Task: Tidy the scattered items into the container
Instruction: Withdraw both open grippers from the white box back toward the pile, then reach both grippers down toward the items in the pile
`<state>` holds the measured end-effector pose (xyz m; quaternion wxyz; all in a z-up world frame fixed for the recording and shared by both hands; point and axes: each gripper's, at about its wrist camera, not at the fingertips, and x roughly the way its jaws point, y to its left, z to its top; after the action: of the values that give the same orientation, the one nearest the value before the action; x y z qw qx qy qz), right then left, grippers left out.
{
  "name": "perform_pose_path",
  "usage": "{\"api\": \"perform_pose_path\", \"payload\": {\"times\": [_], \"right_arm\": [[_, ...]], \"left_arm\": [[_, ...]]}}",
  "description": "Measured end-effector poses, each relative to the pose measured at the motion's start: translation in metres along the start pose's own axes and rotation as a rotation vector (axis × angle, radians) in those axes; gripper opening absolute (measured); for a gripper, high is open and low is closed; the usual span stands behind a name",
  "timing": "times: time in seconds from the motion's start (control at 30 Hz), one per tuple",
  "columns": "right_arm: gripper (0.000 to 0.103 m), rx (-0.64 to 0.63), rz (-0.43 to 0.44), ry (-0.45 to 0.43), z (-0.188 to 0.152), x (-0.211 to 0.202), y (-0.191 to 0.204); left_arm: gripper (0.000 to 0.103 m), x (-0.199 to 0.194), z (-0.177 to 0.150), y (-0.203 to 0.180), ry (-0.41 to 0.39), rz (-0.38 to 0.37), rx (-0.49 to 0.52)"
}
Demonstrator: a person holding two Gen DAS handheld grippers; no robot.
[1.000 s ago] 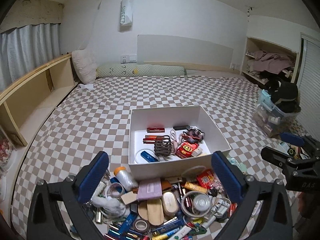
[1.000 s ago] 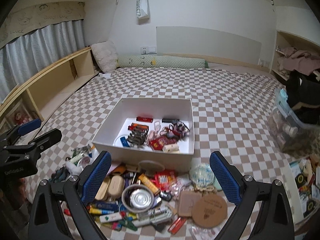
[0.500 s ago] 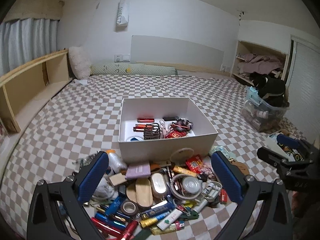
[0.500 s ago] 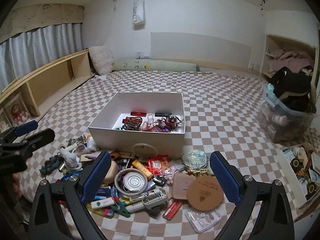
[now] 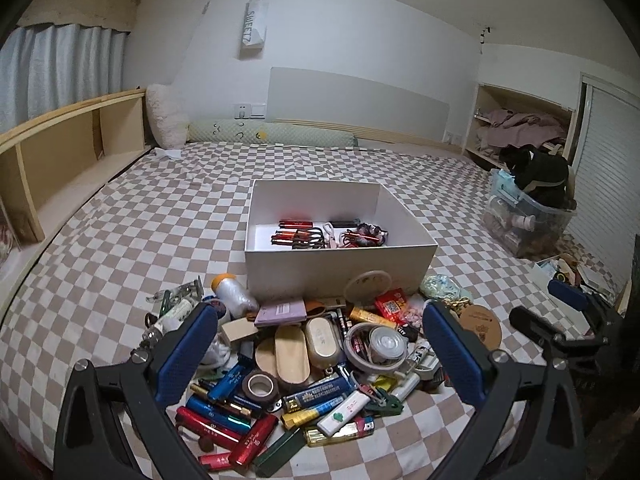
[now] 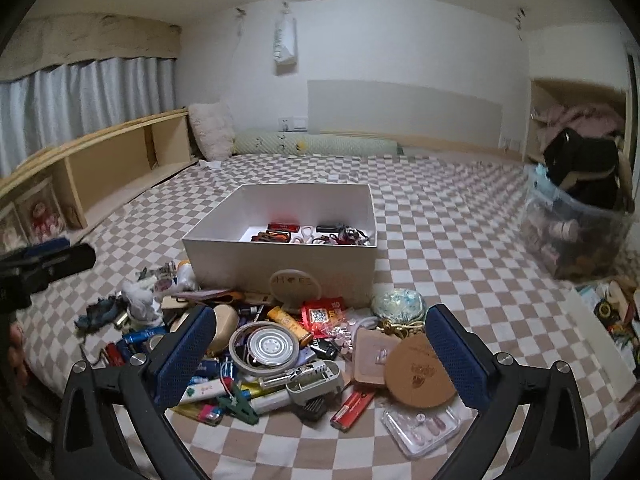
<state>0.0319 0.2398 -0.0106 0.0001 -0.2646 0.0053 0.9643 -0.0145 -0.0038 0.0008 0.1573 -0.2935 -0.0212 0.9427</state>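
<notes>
A white box (image 5: 340, 264) (image 6: 280, 266) sits on the checkered bed and holds red tubes, a dark clip and cords. In front of it lies a pile of small items: a tape roll with a metal tin (image 5: 376, 346) (image 6: 266, 346), a wooden case (image 5: 292, 354), blue and red tubes (image 5: 224, 420), a round cork coaster (image 6: 420, 372), a purple card (image 5: 280, 314). My left gripper (image 5: 320, 356) is open and empty above the pile. My right gripper (image 6: 320, 352) is open and empty above the pile's right side.
A clear bin with clothes (image 5: 528, 216) (image 6: 576, 236) stands at the right. A wooden shelf (image 5: 60, 168) runs along the left. A pillow (image 5: 166, 122) and bolster (image 5: 272, 134) lie at the wall. A tray of oddments (image 6: 612, 320) sits at the right bed edge.
Both grippers have pulled back and tilted lower, so the box looks farther off and more of the pile shows. Both stay open and empty.
</notes>
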Motion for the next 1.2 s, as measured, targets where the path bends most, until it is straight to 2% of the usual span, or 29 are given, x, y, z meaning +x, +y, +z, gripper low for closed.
{"api": "perform_pose_path", "payload": {"times": [0.2, 0.43, 0.53, 0.63, 0.8, 1.03, 1.2], "right_arm": [[0.103, 0.013, 0.007, 0.030, -0.021, 0.006, 0.005], [0.103, 0.011, 0.082, 0.079, -0.044, 0.016, 0.014], [0.103, 0.004, 0.111, 0.129, -0.056, 0.026, 0.023], [0.103, -0.017, 0.132, 0.182, -0.068, 0.038, 0.036], [0.103, -0.039, 0.129, 0.268, -0.086, 0.062, 0.058], [0.103, 0.063, 0.170, 0.433, -0.104, 0.099, 0.082], [0.103, 0.072, 0.184, 0.483, -0.108, 0.114, 0.102]], "left_arm": [[0.103, 0.001, -0.018, 0.009, 0.004, -0.005, -0.023], [0.103, 0.006, -0.045, 0.019, 0.050, -0.027, -0.012], [0.103, 0.010, -0.058, 0.022, 0.071, -0.003, -0.008], [0.103, 0.014, -0.073, 0.029, 0.104, -0.012, -0.029], [0.103, 0.014, -0.091, 0.044, 0.139, 0.023, -0.068], [0.103, 0.011, -0.108, 0.070, 0.164, 0.078, -0.120], [0.103, 0.013, -0.119, 0.079, 0.191, 0.118, -0.123]]}}
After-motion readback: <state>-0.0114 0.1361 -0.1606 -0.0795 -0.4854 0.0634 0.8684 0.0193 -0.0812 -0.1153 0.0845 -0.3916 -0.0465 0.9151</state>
